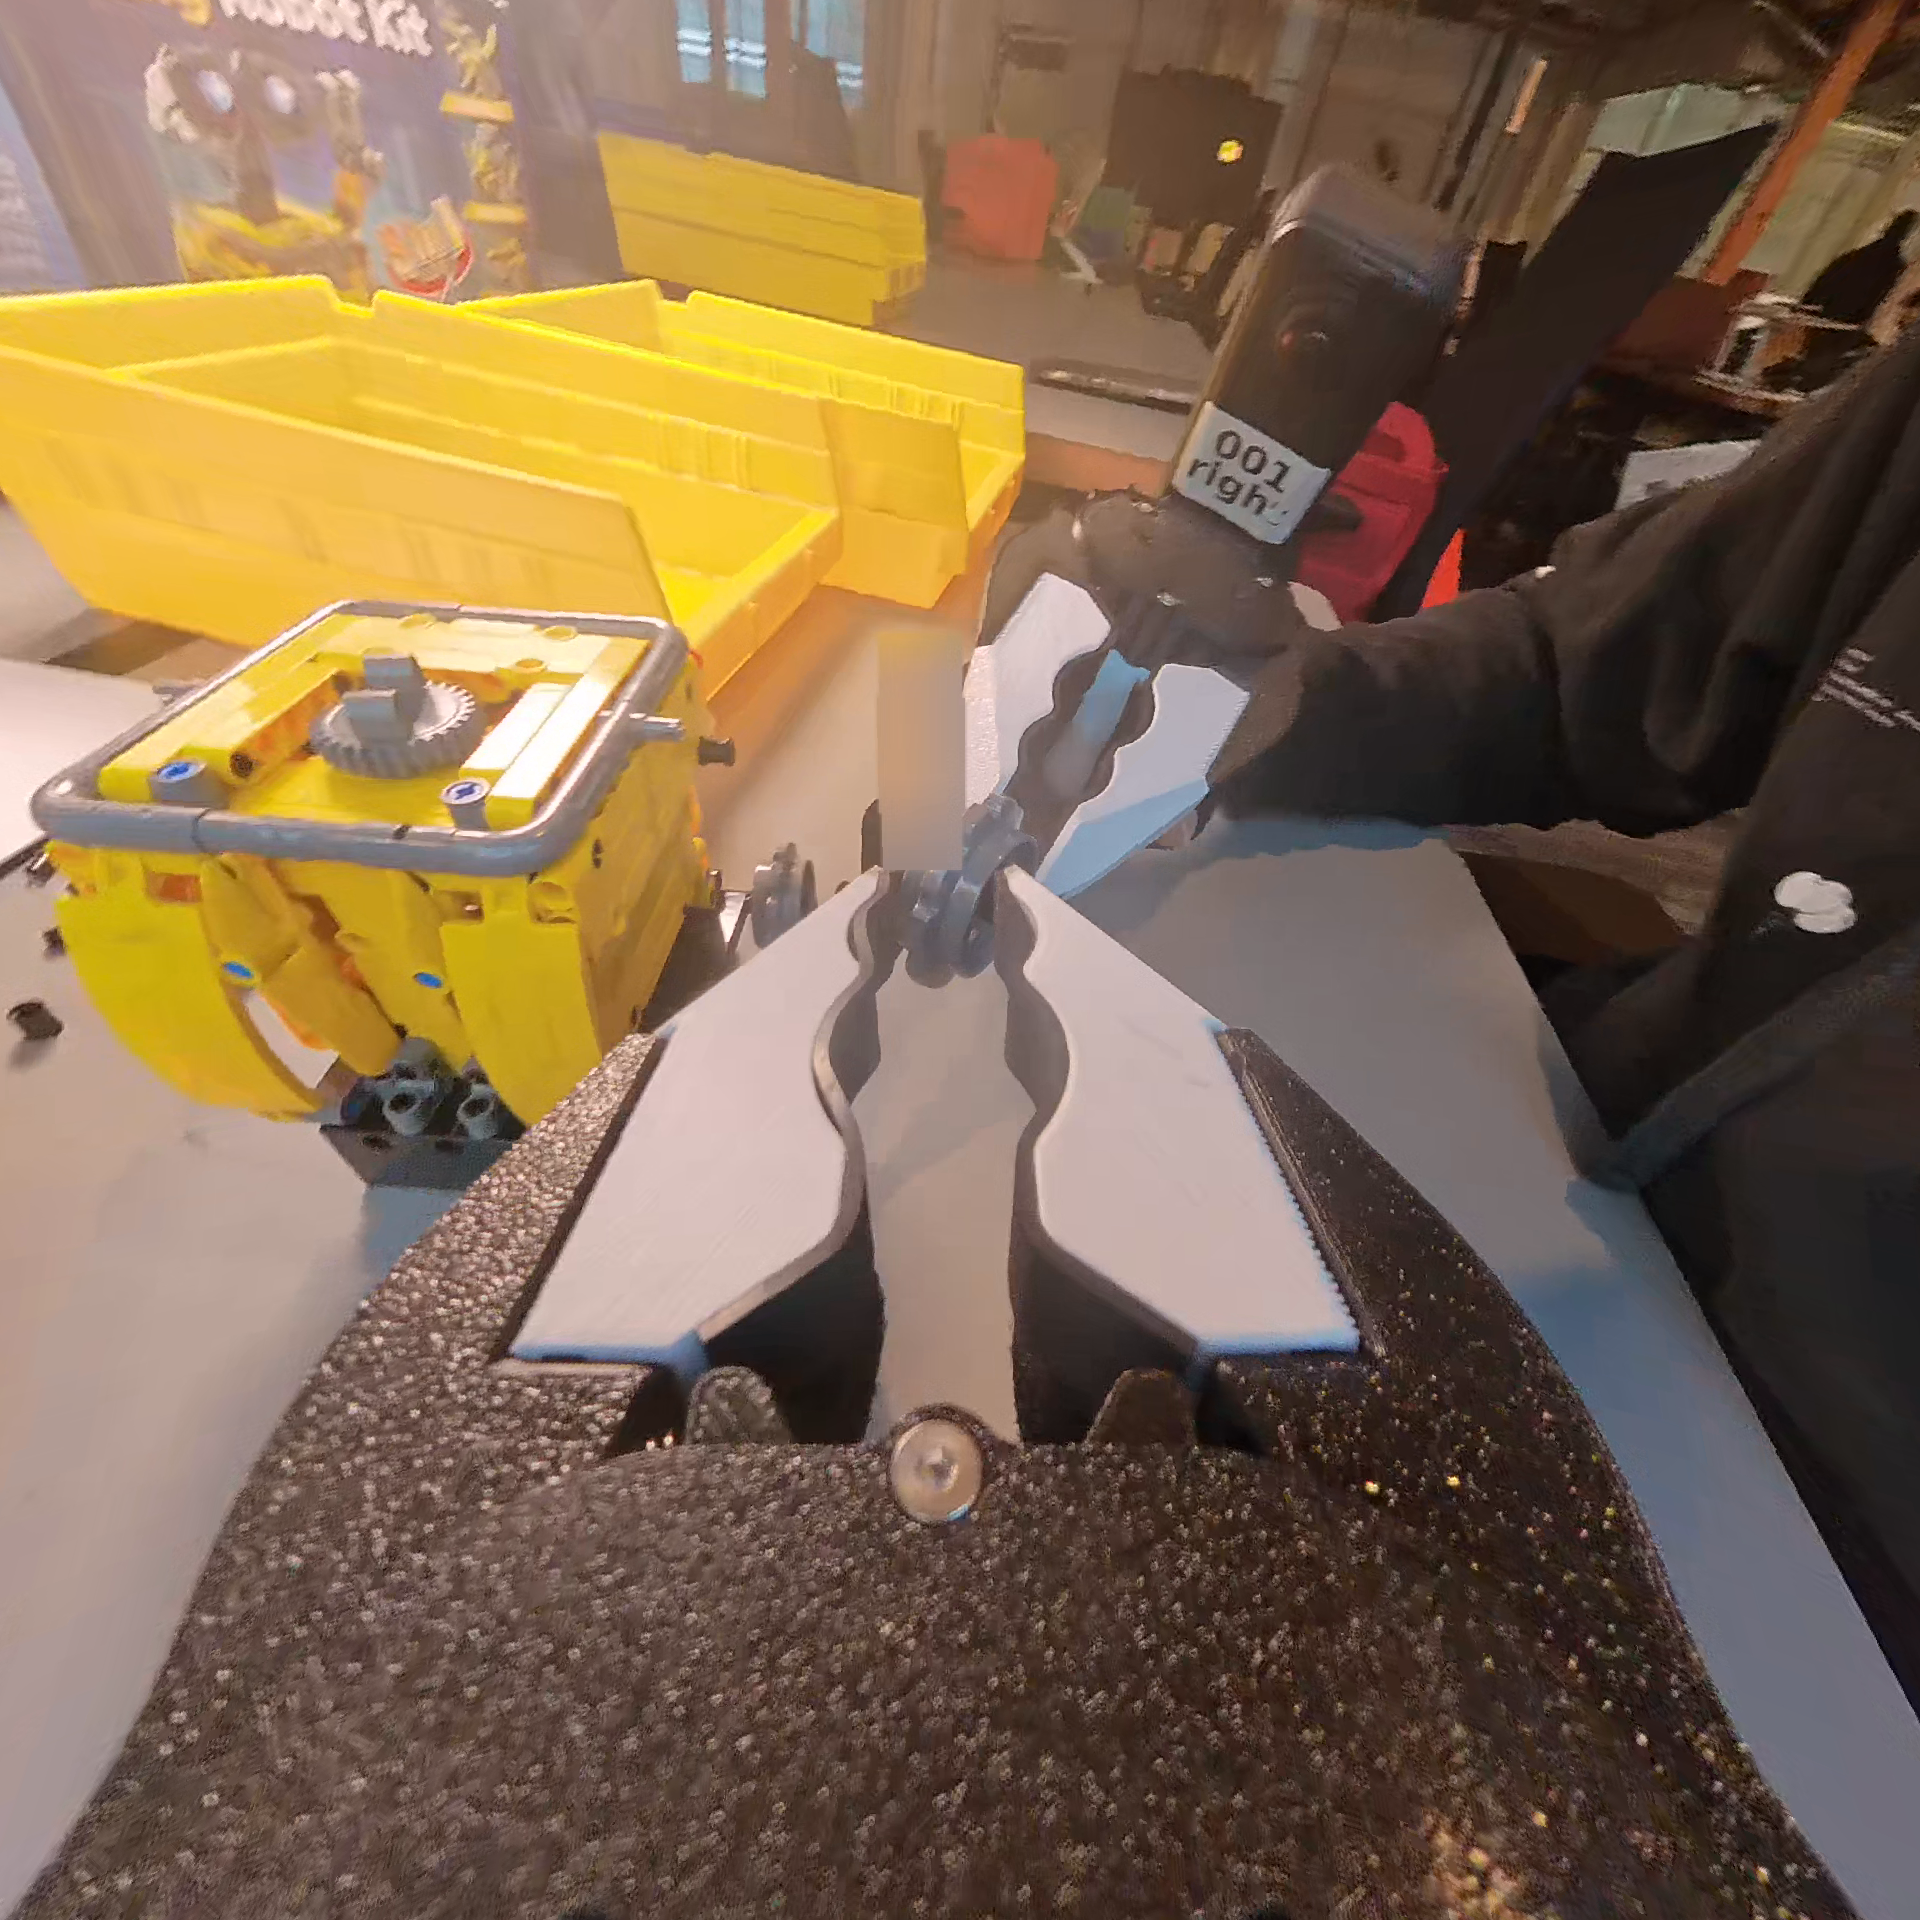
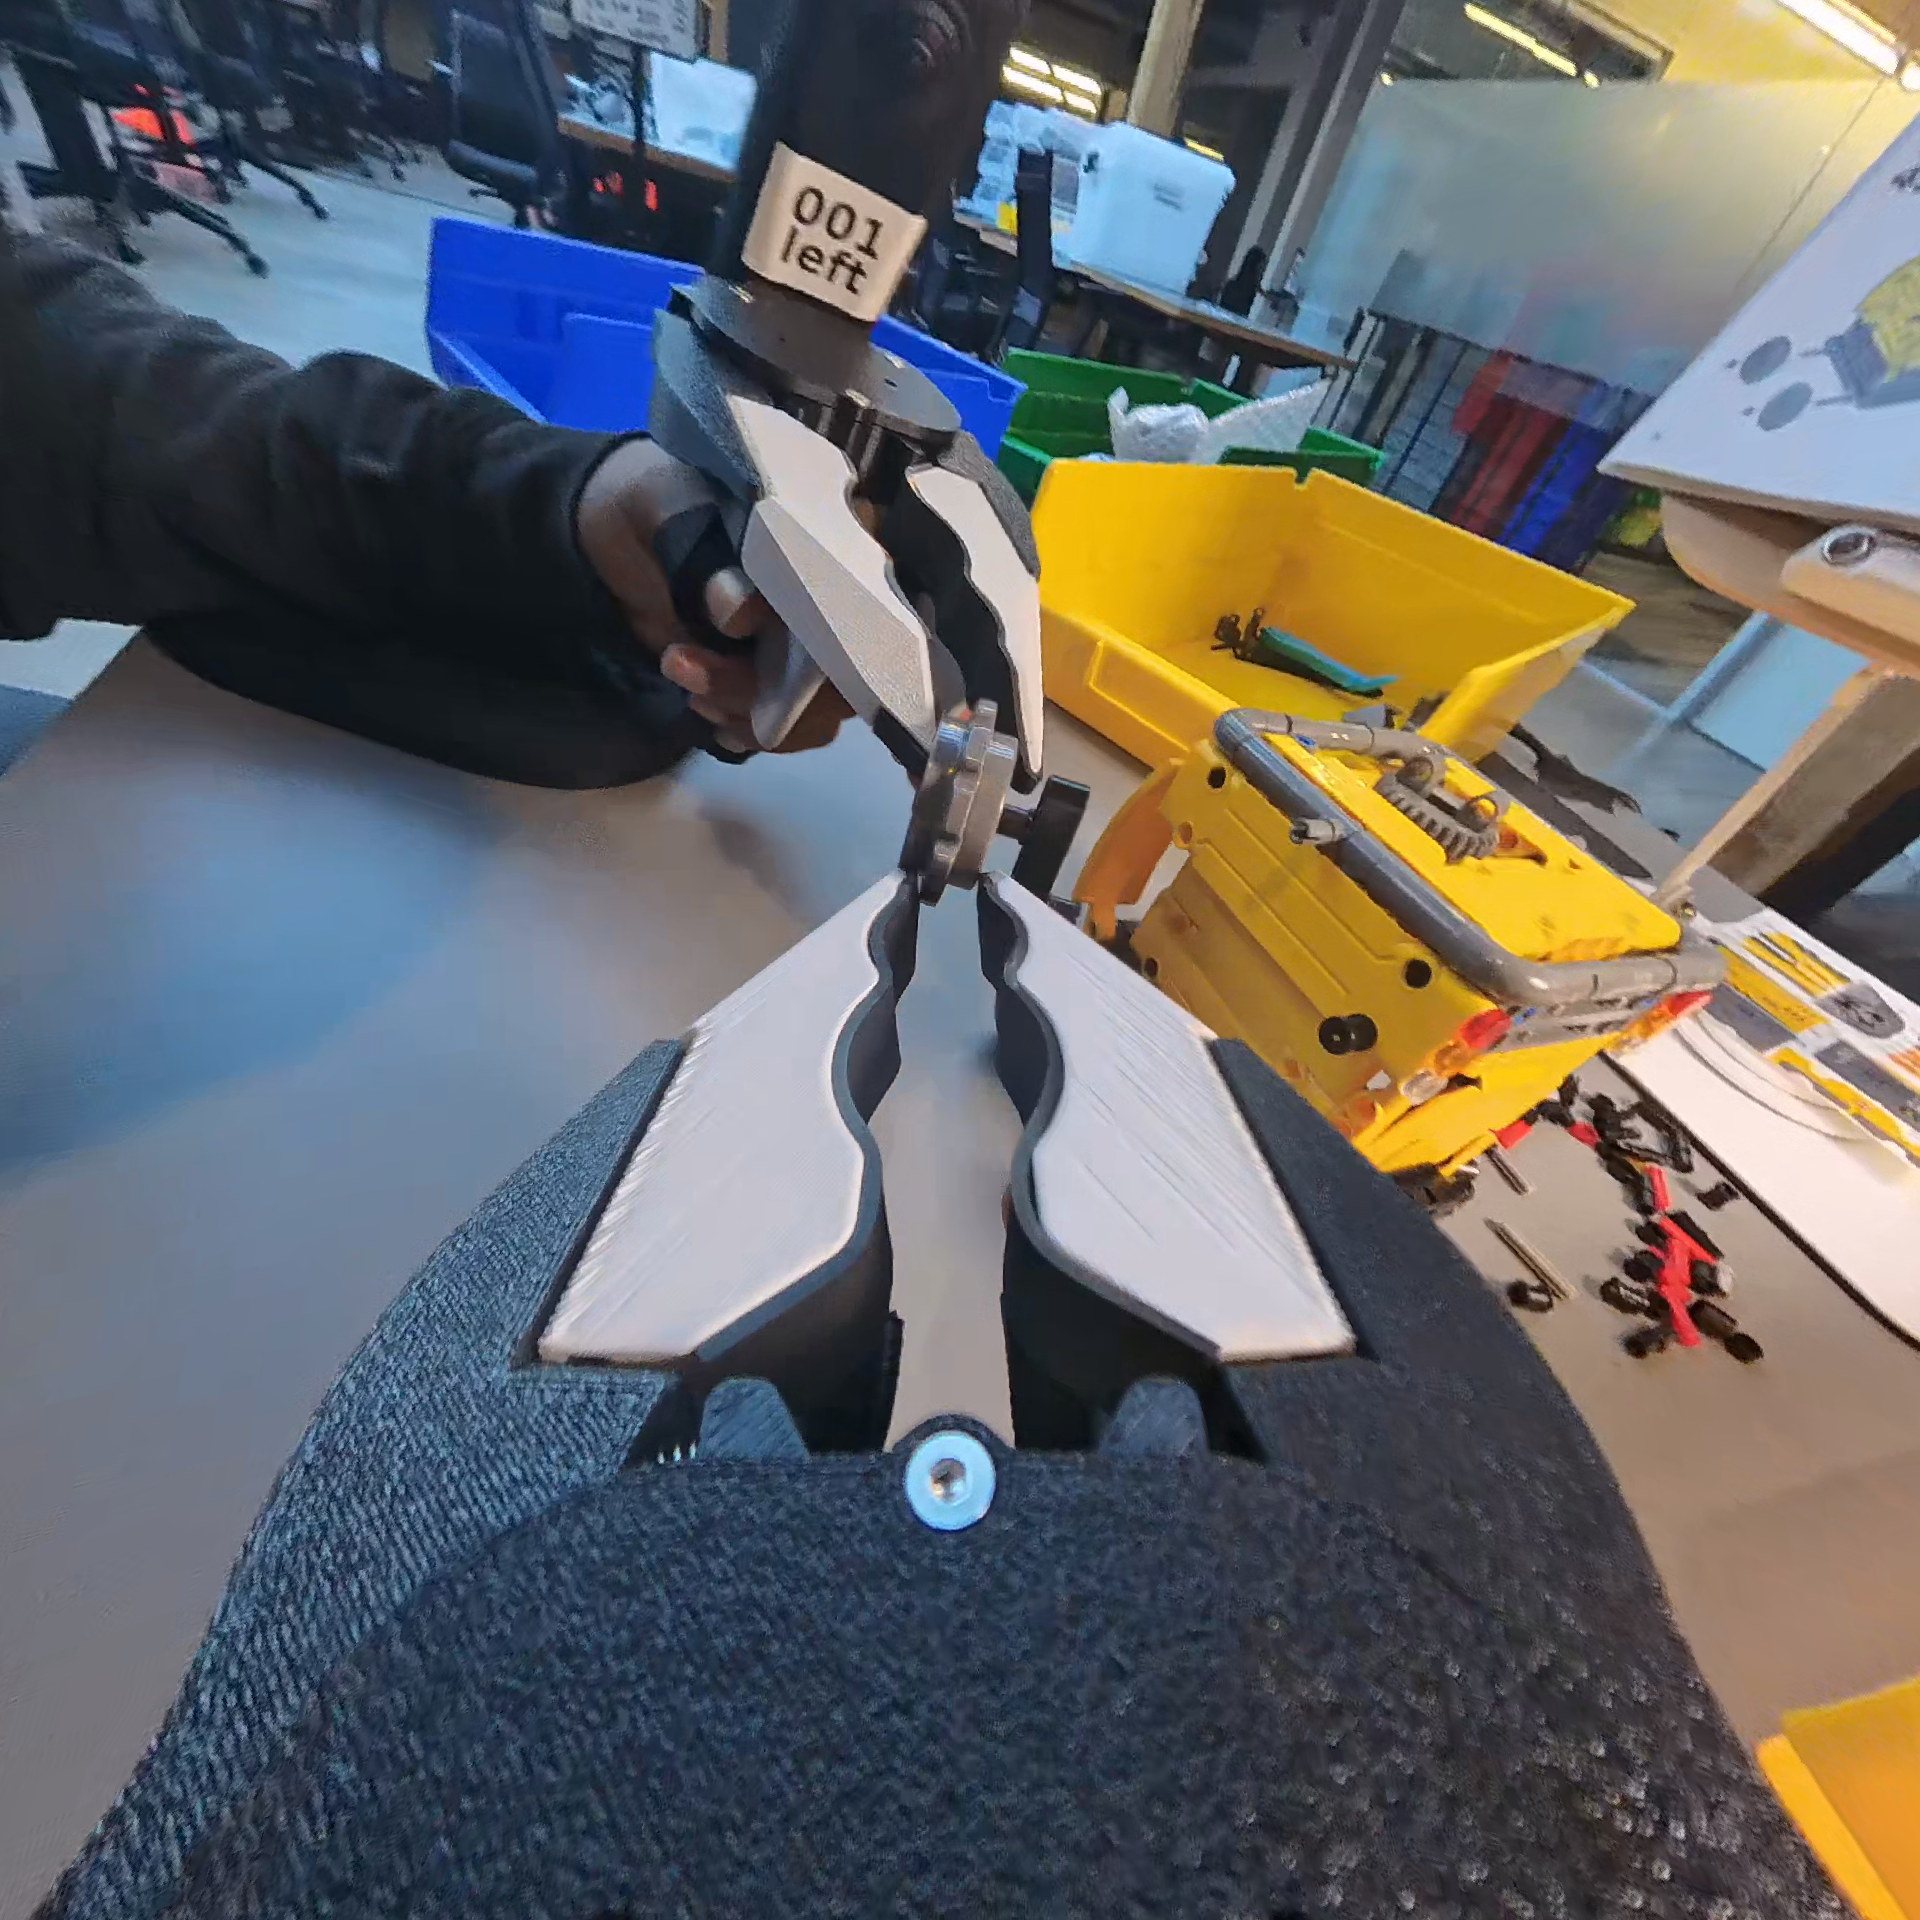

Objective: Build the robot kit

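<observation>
Both grippers meet tip to tip above the tabletop (image 2: 312, 987), just beside the yellow brick-built model (image 1: 364, 831). The left gripper (image 1: 940, 909) has its fingers drawn narrow and pinching a small dark grey gear-like wheel piece (image 1: 945, 925). The right gripper (image 2: 948, 888) has its fingers just as narrow, their tips touching the rim of a toothed grey disc (image 2: 961, 805) on the same small assembly, though whether they truly clamp it I cannot tell. A black knob (image 2: 1049, 821) sticks out behind; yellow bins (image 1: 416, 468) stand beyond the model.
</observation>
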